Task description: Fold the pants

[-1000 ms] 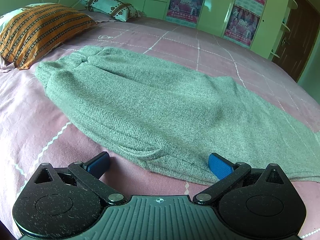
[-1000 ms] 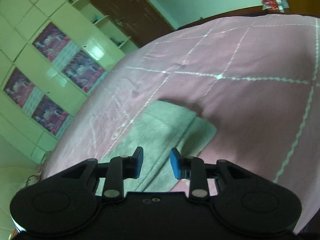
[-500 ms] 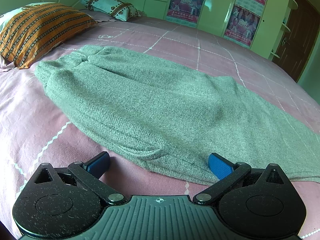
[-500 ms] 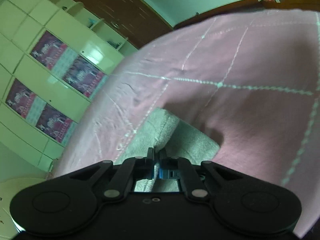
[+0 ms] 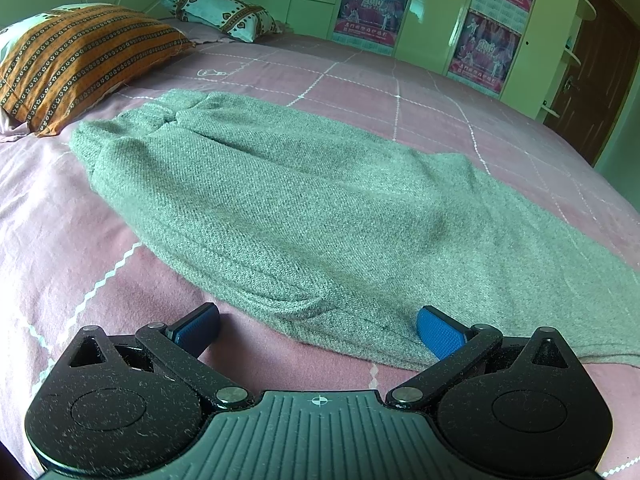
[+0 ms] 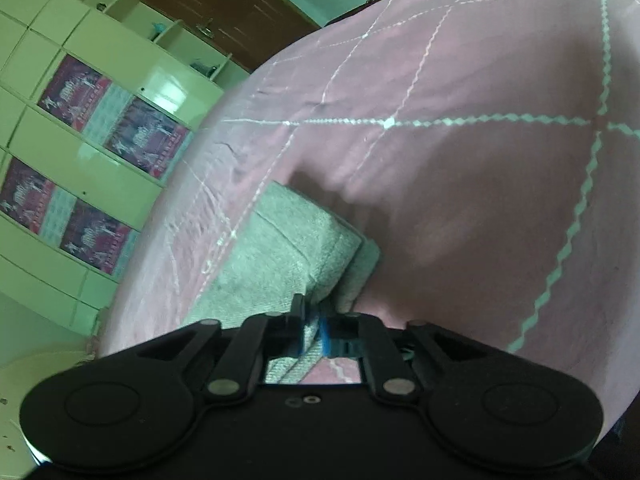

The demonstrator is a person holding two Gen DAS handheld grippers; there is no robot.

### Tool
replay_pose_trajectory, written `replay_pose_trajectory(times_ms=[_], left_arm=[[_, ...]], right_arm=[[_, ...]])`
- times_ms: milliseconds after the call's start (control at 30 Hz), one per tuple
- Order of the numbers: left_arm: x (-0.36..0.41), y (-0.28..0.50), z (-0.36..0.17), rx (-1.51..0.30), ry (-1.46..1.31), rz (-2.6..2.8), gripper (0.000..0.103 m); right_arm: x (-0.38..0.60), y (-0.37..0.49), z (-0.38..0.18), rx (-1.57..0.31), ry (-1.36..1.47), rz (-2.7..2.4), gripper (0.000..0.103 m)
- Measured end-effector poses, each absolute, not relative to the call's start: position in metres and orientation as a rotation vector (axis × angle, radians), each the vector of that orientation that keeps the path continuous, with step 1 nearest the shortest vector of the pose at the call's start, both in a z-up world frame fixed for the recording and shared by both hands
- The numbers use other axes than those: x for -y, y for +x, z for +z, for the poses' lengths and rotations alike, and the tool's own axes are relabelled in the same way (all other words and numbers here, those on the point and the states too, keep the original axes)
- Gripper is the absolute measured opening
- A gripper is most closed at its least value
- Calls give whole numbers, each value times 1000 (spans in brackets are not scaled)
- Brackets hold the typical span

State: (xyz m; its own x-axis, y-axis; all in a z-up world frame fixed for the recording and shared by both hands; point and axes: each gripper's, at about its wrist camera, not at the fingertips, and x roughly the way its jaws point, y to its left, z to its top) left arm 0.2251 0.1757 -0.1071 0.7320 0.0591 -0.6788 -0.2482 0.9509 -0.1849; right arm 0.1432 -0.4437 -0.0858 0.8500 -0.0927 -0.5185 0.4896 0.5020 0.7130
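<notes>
Pinching grey pants [image 6: 280, 264] hem, right gripper [image 6: 311, 330] tilted, jaws clamped on fabric. Hovering low at near edge of pants [image 5: 304, 208], left gripper [image 5: 318, 326] level, jaws wide. Spread flat on pink bed [image 5: 56, 240]

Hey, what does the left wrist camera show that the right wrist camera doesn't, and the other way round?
Only the left wrist view shows the orange striped pillow, the white patterned pillow, and the left gripper open at the near edge of the grey pants, which lie spread out. Only the right wrist view shows the right gripper shut on the pants' leg end, lifting it. Both show the pants, the pink bedspread, the green wardrobe with posters and a brown door.
</notes>
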Motion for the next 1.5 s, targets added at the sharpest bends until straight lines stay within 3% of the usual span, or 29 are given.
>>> replay_pose_trajectory(times_ms=[33, 67, 400, 467, 600, 667, 833, 967, 1067, 1267, 1500], left_arm=[[-176, 225, -107, -733, -271, 172, 103], [-176, 225, -107, -734, -268, 173, 103], [-176, 226, -107, -734, -265, 174, 103], [-177, 226, -107, -735, -267, 172, 103], [-177, 226, -108, -735, -269, 170, 103], [-177, 226, -108, -734, -268, 170, 103], [-179, 226, -108, -736, -267, 166, 103], [-178, 227, -108, -733, -262, 170, 103], [-174, 222, -98, -698, -233, 174, 103], [-173, 226, -79, -612, -203, 215, 103], [-173, 268, -38, -573, -138, 311, 103]], right_arm=[[443, 136, -81, -423, 964, -374, 20], [444, 131, -79, -417, 968, -379, 21], [467, 154, -106, -477, 1121, -384, 18], [466, 166, -95, -519, 1028, -384, 9], [434, 164, -27, -353, 570, -236, 7], [423, 159, -23, -331, 413, -232, 7], [461, 166, -101, -554, 744, -328, 8], [455, 146, -92, -464, 832, -376, 20], [444, 133, -75, -419, 747, -451, 19], [392, 168, -39, -491, 562, -227, 18], [245, 263, -10, -603, 365, 149, 20]])
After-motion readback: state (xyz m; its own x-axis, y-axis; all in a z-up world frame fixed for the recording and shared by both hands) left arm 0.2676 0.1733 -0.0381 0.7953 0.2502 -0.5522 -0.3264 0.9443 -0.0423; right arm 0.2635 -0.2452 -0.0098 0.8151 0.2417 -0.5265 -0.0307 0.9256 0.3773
